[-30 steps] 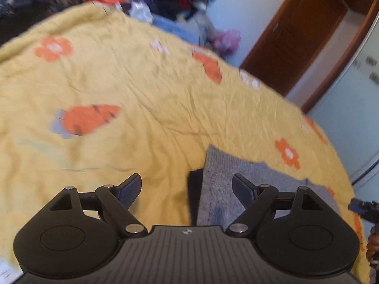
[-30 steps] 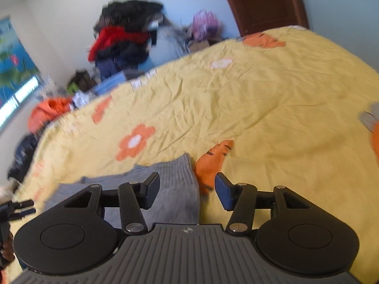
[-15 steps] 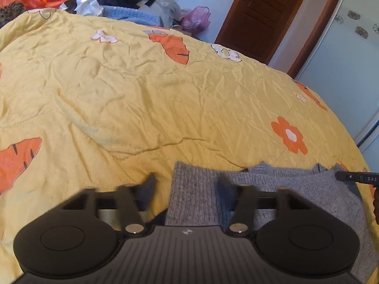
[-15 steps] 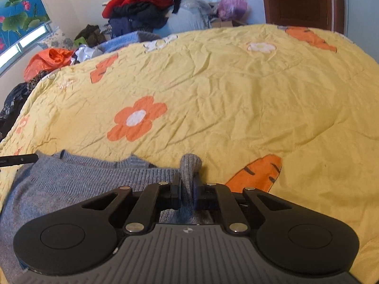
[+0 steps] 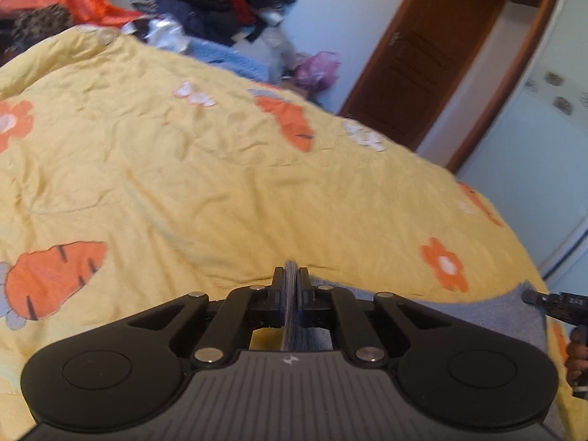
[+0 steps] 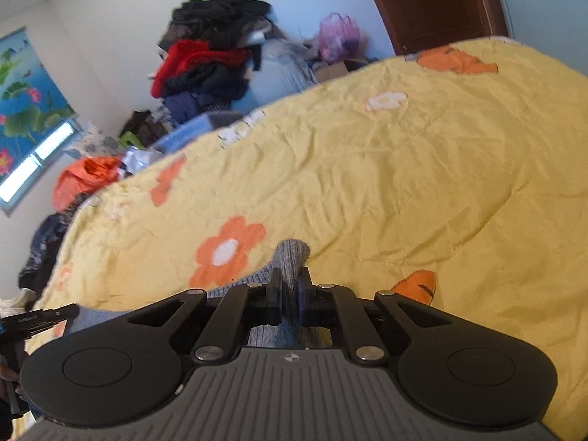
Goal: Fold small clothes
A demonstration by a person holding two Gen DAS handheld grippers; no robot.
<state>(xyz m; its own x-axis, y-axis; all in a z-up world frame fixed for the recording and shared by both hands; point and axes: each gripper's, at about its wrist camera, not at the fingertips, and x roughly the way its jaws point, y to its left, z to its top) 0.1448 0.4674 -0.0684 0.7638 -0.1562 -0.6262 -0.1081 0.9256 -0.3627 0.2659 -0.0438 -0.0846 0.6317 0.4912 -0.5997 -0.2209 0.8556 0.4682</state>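
A small grey knitted garment (image 5: 474, 310) lies at the near edge of a yellow quilt (image 5: 220, 183) printed with orange flowers and carrots. My left gripper (image 5: 292, 281) is shut on a thin edge of the grey knit, which stands up between the pads. In the right wrist view my right gripper (image 6: 290, 283) is shut on another corner of the grey garment (image 6: 292, 257), whose tip pokes up above the fingers. Most of the garment is hidden behind the gripper bodies. The other gripper's tip (image 5: 551, 299) shows at the right edge of the left wrist view.
A heap of red, black and dark clothes (image 6: 213, 62) stands beyond the far side of the bed, with orange fabric (image 6: 84, 180) to its left. A brown wooden door (image 5: 419, 62) is at the back right. A window with a lotus blind (image 6: 25, 117) is on the left wall.
Both grippers went from open to shut on the grey garment; the right closed first, the left after. Both have lifted their edges slightly, and the views have tilted.
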